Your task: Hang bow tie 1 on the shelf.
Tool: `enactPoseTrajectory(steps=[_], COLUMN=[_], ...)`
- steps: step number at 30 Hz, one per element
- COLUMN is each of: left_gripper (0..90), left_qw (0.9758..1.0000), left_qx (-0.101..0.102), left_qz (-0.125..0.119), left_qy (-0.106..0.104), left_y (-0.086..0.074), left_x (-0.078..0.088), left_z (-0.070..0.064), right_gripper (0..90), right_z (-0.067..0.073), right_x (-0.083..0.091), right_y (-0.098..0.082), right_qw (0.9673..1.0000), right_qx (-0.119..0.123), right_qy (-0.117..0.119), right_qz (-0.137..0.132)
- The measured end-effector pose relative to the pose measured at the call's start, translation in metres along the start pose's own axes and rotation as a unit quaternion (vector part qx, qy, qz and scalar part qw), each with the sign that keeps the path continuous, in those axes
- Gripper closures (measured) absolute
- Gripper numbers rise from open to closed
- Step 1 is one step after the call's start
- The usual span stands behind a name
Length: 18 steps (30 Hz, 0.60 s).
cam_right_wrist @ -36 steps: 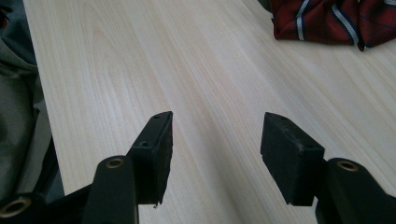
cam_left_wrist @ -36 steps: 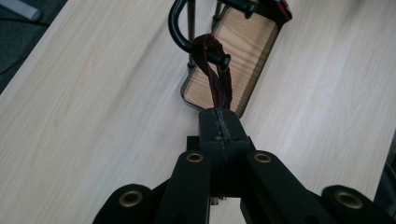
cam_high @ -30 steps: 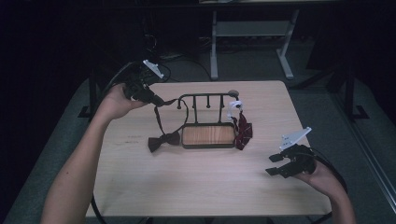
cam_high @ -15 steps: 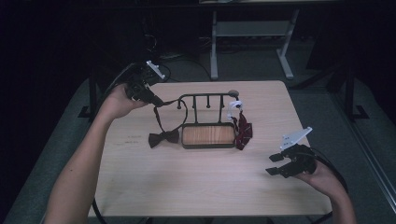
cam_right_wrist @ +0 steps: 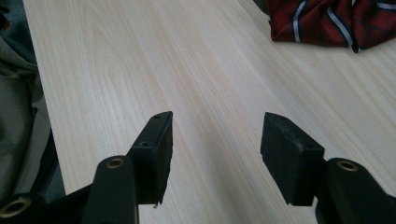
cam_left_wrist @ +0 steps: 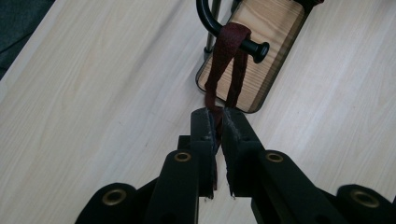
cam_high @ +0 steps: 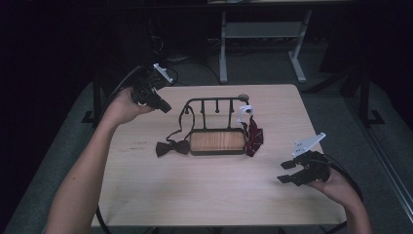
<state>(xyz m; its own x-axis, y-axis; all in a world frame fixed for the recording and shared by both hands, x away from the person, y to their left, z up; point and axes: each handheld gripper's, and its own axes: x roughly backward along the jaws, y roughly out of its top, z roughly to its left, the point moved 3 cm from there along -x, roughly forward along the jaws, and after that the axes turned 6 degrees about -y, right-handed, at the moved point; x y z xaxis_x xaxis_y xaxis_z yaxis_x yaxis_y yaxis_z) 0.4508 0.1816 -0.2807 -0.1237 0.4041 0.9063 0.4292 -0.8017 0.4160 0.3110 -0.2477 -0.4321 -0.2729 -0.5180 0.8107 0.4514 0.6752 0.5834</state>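
One rack (cam_high: 214,126), two bow ties (cam_high: 171,147), two tongs (cam_high: 164,106)

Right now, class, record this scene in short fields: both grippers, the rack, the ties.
Left gripper: jaws just been opening, dark red strap between them
Strap: looped over a rack peg
Right gripper: open, empty, over the table
Bow tie: flat on table, left of rack base
Striped tie: at rack's right end
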Motion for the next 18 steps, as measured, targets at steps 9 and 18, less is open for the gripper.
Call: enactPoseTrajectory(steps=[9,18], left_gripper=[80.5,79.6], left_qw=[1.0,0.9999], left_qx=[-0.001,-0.009], left_qz=[0.003,0.006], left_qy=[-0.007,-0.012], left_y=[-0.0031,-0.0055], left_x=[-0.0002,-0.0033], left_z=[-0.0027,-0.009], right_gripper=[43.4,42.9], right_z=[-0.0005,0.0002], right_x=[-0.0004,-0.001], right_y=[-0.0013,-0.0012], right_qw=[1.0,1.0], right_qx=[-0.002,-0.005], right_qy=[0.0,-0.001], right_qz=[0.002,0.001])
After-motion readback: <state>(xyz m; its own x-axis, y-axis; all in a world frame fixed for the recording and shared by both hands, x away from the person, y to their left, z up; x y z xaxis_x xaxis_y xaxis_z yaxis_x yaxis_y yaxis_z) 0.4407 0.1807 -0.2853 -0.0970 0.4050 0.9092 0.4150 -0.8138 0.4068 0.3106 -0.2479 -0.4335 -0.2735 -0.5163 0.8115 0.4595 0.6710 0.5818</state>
